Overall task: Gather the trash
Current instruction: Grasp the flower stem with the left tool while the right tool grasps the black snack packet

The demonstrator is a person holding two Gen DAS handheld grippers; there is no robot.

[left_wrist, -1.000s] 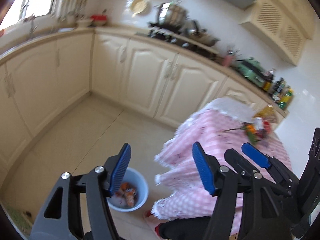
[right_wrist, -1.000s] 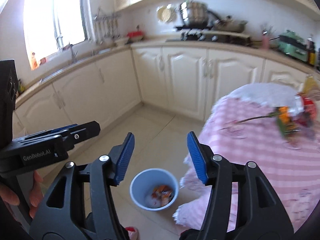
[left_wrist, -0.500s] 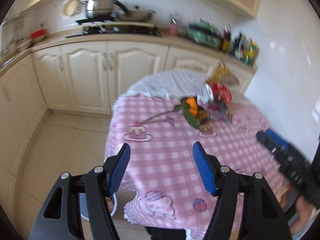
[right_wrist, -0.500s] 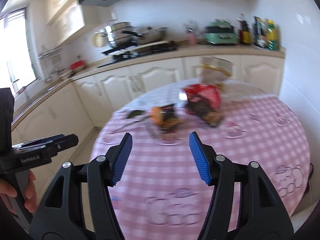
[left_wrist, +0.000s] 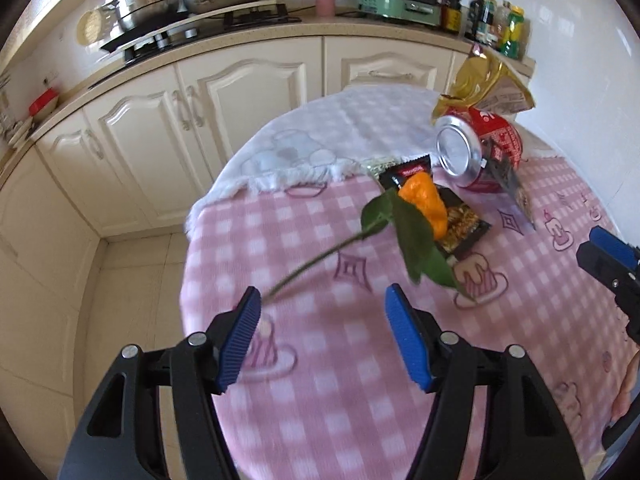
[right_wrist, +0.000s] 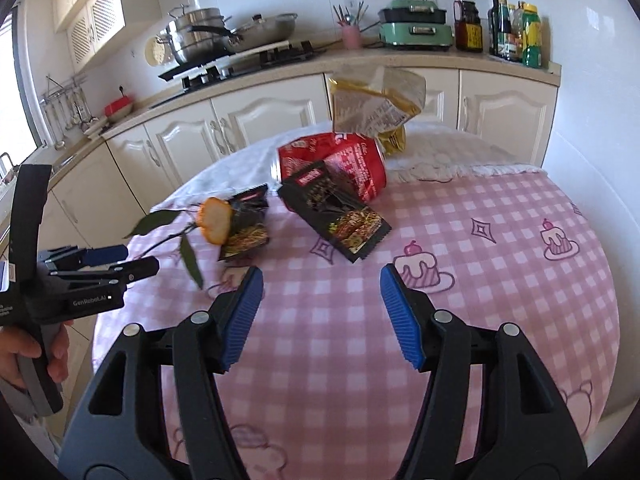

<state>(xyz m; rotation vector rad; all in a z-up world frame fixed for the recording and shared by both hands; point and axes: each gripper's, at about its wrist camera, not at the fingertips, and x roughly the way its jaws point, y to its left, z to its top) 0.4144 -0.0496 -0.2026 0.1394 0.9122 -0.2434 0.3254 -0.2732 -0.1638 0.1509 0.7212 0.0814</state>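
**Q:** Checking status: what remains to be collected?

**A:** All visible trash lies on the table (right_wrist: 500,240), grouped toward its far side. I count five items. An orange flower (right_wrist: 216,220) with a green stem rests partly on a small dark snack wrapper (right_wrist: 246,232). A larger dark snack packet (right_wrist: 340,220) lies just beside it and leans against a red can (right_wrist: 352,164) lying on its side. A gold crumpled bag (right_wrist: 376,100) stands behind the can. I judge none of these as collected yet.

**Q:** State of each hand-held gripper?

**A:** My left hand-held gripper (left_wrist: 324,336) is spread wide and holds nothing; the end of the flower stem sits close to its left pad, contact unclear. My right hand-held gripper (right_wrist: 322,316) is also spread wide and empty, hovering above bare tablecloth, short of the packet.

**Q:** Is a bin in view?

**A:** No. Neither view shows a container at this moment.

**Q:** Progress estimate?

**A:** For the table items, early stage. Five pick-ups appear to remain. The flower is the nearest candidate for my left side; the large packet for my right.
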